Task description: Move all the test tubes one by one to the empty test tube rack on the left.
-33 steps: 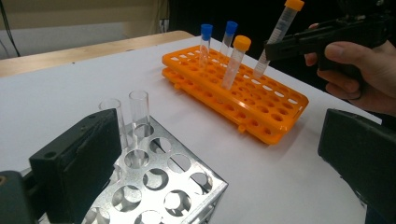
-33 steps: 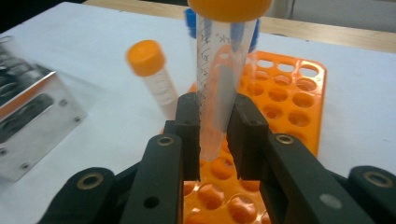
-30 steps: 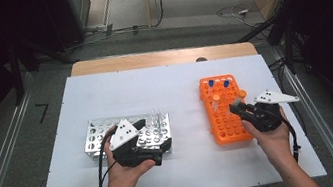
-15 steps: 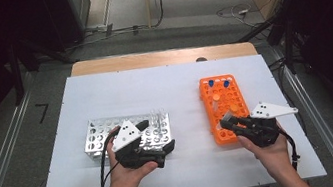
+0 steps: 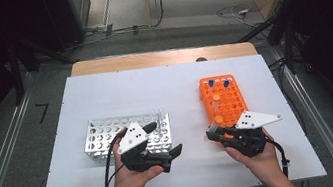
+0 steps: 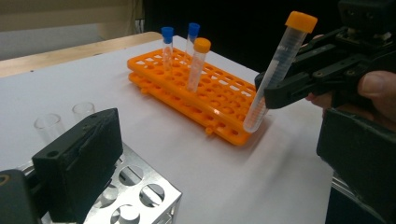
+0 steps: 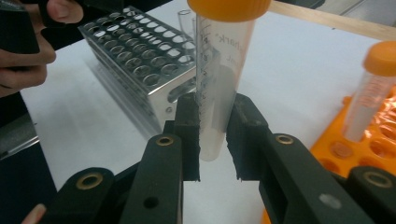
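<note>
Between the two racks, right gripper (image 7: 212, 135) pinches an orange-capped tube (image 7: 219, 88) lifted clear of the orange rack (image 5: 224, 102), steel rack (image 5: 111, 137) still to reach; left gripper (image 5: 172, 158) hangs spread, holding nothing; three tubes remain.

Lab bench setup: orange tube rack (image 5: 223, 99), metal rack (image 5: 105, 136), capped tubes (image 6: 198, 63) on white worktop (image 5: 118, 91), cables (image 5: 134, 28) on floor behind.
</note>
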The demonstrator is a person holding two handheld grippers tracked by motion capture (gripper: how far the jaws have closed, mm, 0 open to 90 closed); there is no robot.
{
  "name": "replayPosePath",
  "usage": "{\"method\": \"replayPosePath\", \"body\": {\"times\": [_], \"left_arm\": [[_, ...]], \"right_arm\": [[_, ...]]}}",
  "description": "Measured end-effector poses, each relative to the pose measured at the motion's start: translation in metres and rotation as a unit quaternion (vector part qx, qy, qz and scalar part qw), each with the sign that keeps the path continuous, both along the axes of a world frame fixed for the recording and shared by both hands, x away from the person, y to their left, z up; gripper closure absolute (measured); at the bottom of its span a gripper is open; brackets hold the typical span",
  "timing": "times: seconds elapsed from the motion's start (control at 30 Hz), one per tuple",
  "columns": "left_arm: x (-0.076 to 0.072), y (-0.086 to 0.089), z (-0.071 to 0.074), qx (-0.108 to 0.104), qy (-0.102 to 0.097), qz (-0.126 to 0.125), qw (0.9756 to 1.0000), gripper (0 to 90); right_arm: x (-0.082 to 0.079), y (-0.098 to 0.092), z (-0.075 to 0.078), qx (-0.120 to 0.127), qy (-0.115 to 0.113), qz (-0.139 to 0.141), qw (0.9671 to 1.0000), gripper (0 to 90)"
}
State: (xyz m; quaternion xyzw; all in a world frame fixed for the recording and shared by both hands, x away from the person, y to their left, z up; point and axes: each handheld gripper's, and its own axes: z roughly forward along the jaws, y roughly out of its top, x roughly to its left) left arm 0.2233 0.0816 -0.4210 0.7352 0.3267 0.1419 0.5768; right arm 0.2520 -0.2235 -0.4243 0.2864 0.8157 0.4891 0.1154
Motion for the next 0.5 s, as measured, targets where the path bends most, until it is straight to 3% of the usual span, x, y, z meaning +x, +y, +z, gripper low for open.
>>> {"method": "replayPosePath", "body": {"times": [0.33,0.5], "left_arm": [[-0.004,-0.01,0.003,-0.001,0.0,-0.032,0.9995,6.9],[-0.006,-0.015,0.004,-0.006,-0.004,-0.053,0.9986,16.4]], "right_arm": [[-0.009,0.019,-0.001,-0.004,0.002,0.031,0.9995,72.8],[-0.014,0.028,-0.001,-0.005,0.002,0.046,0.9989,72.8]]}}
